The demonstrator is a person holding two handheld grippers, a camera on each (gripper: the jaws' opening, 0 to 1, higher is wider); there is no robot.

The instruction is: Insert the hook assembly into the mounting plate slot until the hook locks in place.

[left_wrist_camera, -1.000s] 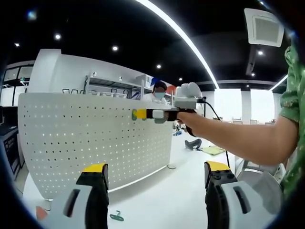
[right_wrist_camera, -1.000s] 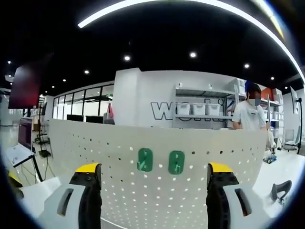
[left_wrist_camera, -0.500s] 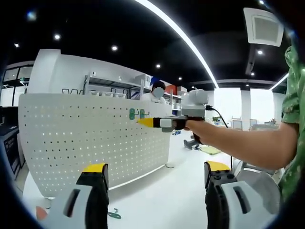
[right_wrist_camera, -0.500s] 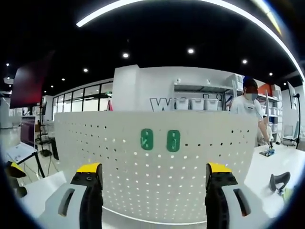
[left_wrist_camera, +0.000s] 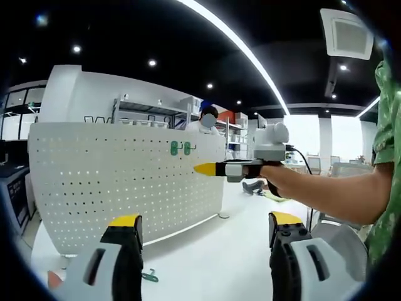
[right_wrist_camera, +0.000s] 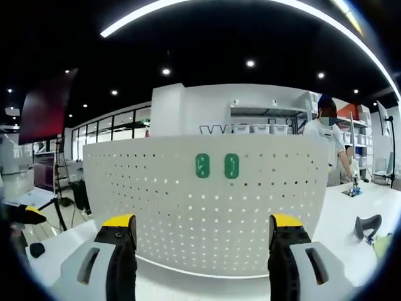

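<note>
A white pegboard mounting plate (left_wrist_camera: 94,182) (right_wrist_camera: 207,207) stands upright on the white table. Two green hooks (left_wrist_camera: 180,148) (right_wrist_camera: 217,166) hang side by side near its top edge. A third green hook (left_wrist_camera: 149,275) lies flat on the table in front of the board. My right gripper (left_wrist_camera: 203,168), held by a hand, hovers away from the board with its yellow tips pointing at it. In its own view the right gripper (right_wrist_camera: 202,241) is open and holds nothing. My left gripper (left_wrist_camera: 205,251) is open and low over the table, with nothing between its jaws.
A person (right_wrist_camera: 326,141) stands behind the board by shelves. A black tool (right_wrist_camera: 366,226) lies on the table at the right. A small orange thing (left_wrist_camera: 53,279) sits by the left jaw. The person's green sleeve (left_wrist_camera: 388,125) fills the right edge.
The right gripper has drawn back from the green hooks on the board, moving right and away. Both hooks stay on the board. The left gripper has hardly moved.
</note>
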